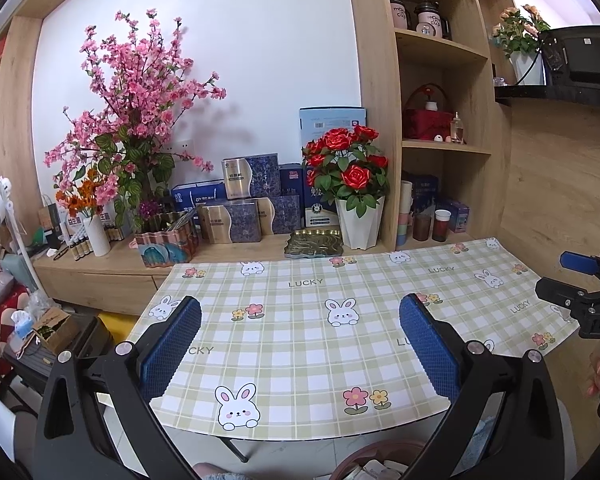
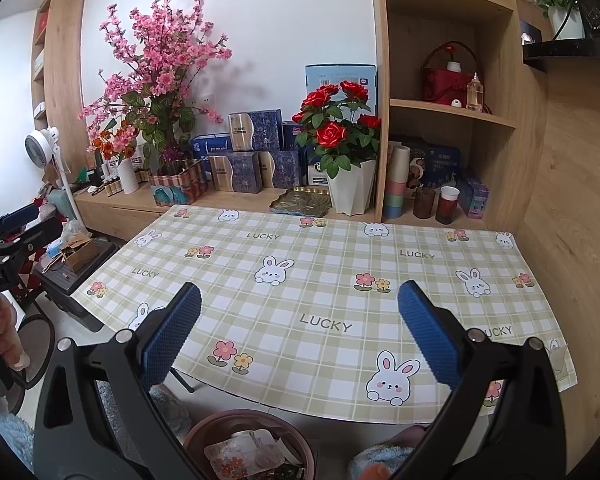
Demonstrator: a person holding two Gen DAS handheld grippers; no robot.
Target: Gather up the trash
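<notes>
Both the left gripper (image 1: 300, 344) and right gripper (image 2: 299, 332) hover with jaws spread wide and empty over the tabletop's (image 2: 320, 280) near edge, above a brown bin (image 2: 252, 424) holding wrappers.

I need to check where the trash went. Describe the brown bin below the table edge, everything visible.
The brown bin is a round, reddish-brown container that looks like plastic, standing upright on the floor just below the near edge of the table. Only its upper rim and inside show. It holds packaging: a clear wrapper printed with flowers and some paler pieces beneath. Neither gripper touches it; blue fuzzy fabric lies to either side.
</notes>
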